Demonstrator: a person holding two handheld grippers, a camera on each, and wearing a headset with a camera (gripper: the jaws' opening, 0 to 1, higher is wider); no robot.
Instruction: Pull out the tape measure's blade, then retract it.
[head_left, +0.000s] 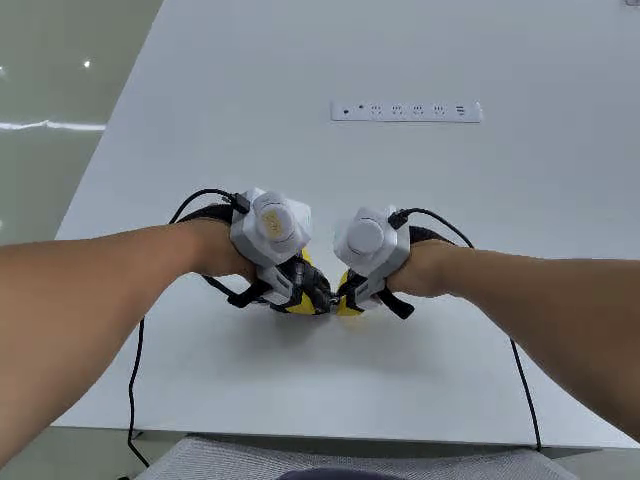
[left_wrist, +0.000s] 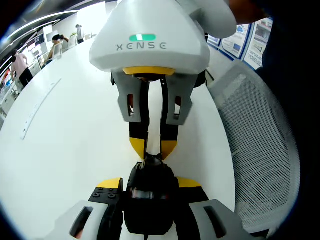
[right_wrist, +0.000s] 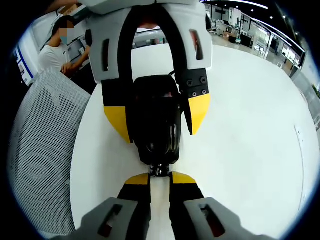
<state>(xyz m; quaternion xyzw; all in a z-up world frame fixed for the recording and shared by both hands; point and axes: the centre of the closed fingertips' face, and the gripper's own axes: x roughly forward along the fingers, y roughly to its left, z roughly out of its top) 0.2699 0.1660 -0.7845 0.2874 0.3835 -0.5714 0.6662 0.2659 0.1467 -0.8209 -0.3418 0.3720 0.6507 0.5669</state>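
The black tape measure lies low over the white table, held between the two grippers. My left gripper is shut on its body, one yellow-tipped jaw on each side. My right gripper faces it head-on and is shut on the small metal hook of the blade at the case's mouth. Almost no blade shows between hook and case. In the left gripper view the right gripper comes down from above, its tips pinched together right at the case's front.
A white power strip lies far back on the table. Black cables trail from both grippers over the near edge. A grey mesh chair stands close by the table's near side. People sit in the background.
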